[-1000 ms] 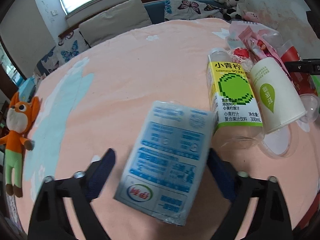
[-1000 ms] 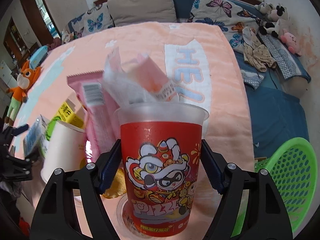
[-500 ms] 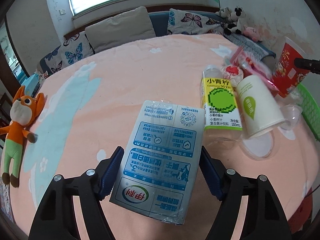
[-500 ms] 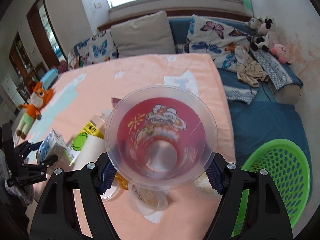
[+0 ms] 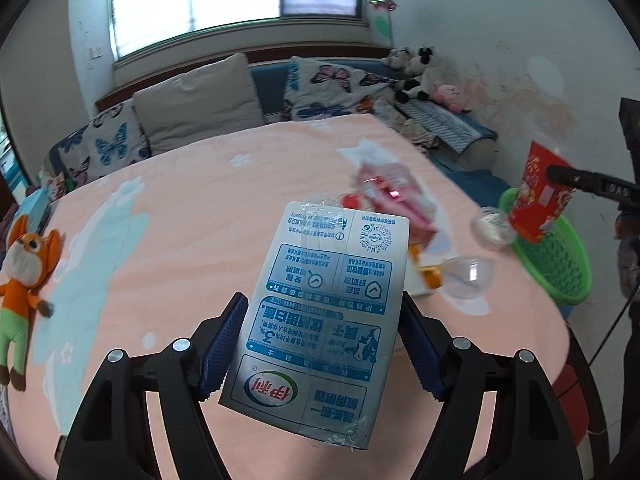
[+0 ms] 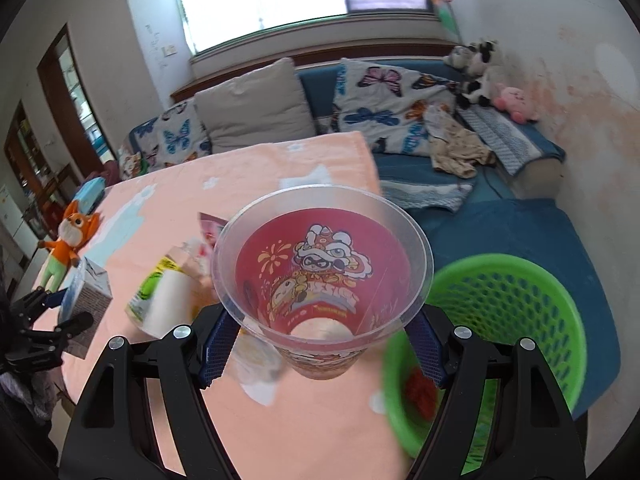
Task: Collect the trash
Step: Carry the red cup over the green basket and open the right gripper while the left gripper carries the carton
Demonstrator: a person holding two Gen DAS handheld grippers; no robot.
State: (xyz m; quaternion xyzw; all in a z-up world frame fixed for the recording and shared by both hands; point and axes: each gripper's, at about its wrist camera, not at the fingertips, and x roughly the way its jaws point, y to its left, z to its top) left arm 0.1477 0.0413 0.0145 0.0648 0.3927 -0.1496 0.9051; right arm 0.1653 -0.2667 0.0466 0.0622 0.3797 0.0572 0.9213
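You are carrying trash: your right gripper point(image 6: 320, 350) squeezes the red cup point(image 6: 322, 272) beside the green basket point(image 6: 516, 320), and your left gripper point(image 5: 320, 344) squeezes the milk carton point(image 5: 320, 320). Next, tip the cup over the basket.

Left gripper point(image 5: 320, 344) & right gripper point(image 6: 320, 346): same build. Black plastic forked arms, silver screws behind the jaws, two per side. Blue ribbed pads point(image 5: 222, 346) line jaws' inner faces. Thin black cable behind right unit.

Orange fox toy point(image 5: 25, 276) on peach tablecloth point(image 5: 192, 208); butterfly cushions point(image 6: 384, 92) on sofa behind.
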